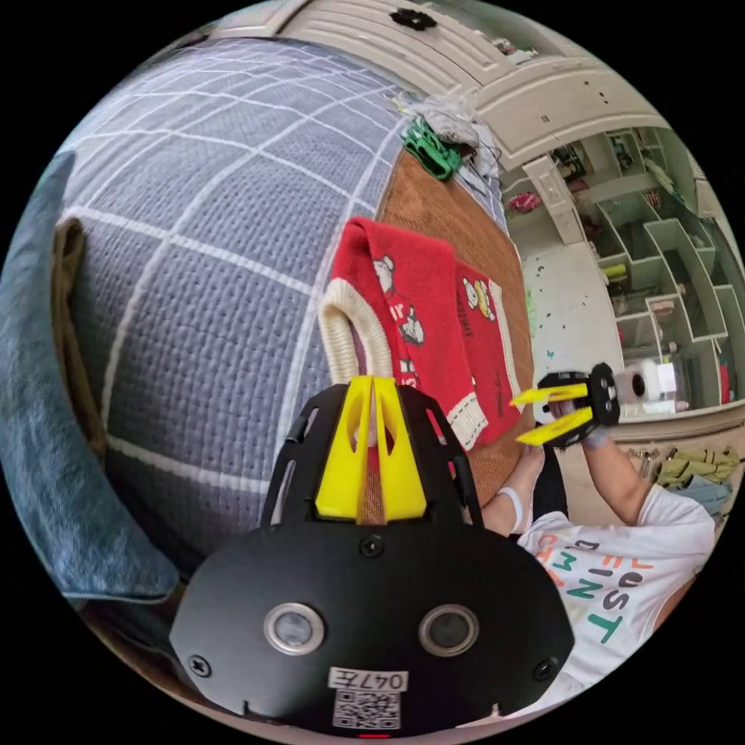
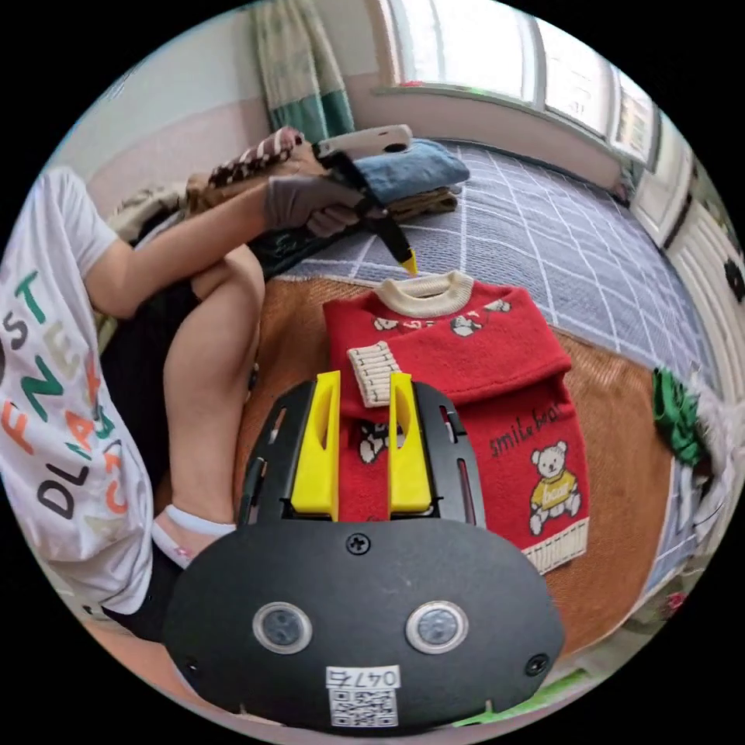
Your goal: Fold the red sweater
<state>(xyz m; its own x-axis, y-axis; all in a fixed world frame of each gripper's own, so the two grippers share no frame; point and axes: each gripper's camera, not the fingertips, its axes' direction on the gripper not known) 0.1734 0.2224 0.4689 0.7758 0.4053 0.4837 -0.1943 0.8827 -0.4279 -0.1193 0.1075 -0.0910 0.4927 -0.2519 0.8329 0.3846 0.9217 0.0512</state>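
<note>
1. The grey checked quilt (image 1: pixel 202 233) is covering most of the bed, running out behind everything else.
2. An orange mat (image 2: pixel 613 497) is lying on top of the quilt, and that's my folding spot.
3. The red sweater (image 2: pixel 466 365) is sitting on the mat, collar toward the quilt, with both sleeves lying folded in across the chest, so one cream cuff (image 2: pixel 372 374) is resting in the middle.
4. A pile of folded clothes (image 2: pixel 411 174) is stacking up at the far end of the quilt, blue on top.
5. My left tongs (image 1: pixel 373 384) are hanging right at the cream collar (image 1: pixel 345 326) with the jaws pressed almost together; can't tell if they're actually pinching any fabric.
6. My right tongs (image 2: pixel 365 380) are hovering over the sweater's lower half, jaws spread, holding nothing.
7. Something small and green (image 2: pixel 673 415) is lying off the mat's edge.
</note>
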